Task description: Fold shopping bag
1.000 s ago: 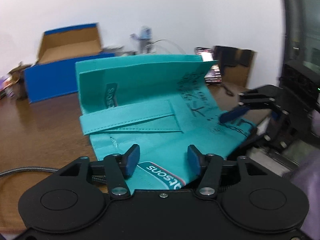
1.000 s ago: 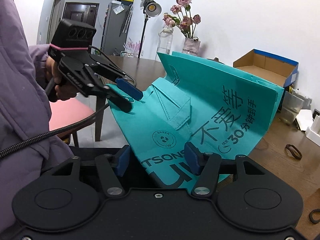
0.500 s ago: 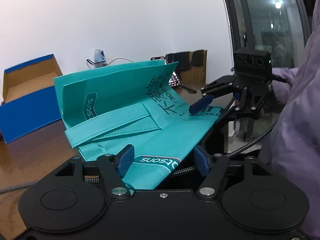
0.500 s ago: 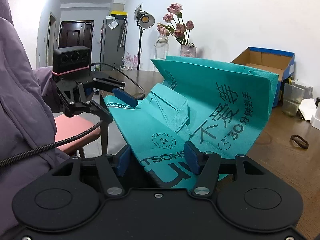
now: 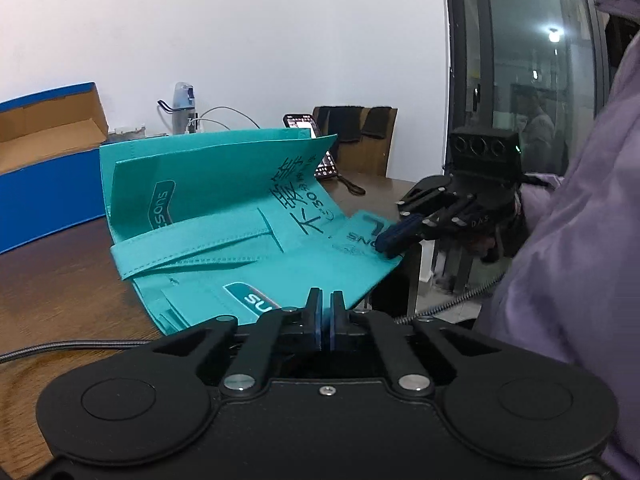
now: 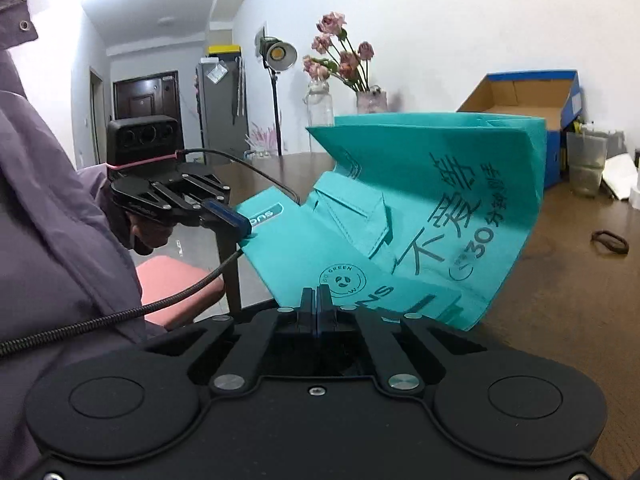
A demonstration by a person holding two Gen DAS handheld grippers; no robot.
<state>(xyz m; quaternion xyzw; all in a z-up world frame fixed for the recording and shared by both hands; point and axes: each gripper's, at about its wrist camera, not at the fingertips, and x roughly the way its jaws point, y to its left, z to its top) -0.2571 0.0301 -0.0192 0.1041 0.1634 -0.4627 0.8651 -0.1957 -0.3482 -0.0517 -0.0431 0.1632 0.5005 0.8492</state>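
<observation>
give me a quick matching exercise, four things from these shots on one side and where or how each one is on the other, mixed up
Things:
1. bag
2. box
3. roses
4. hair tie

Places or states:
a. in a glass vase by the wall
b. lying alone on the bare table
c. pinched at its near edge by both the left gripper and the right gripper
d. blue outside, lid open, behind the bag

Pairs: 1-c, 2-d, 3-a, 4-b
</observation>
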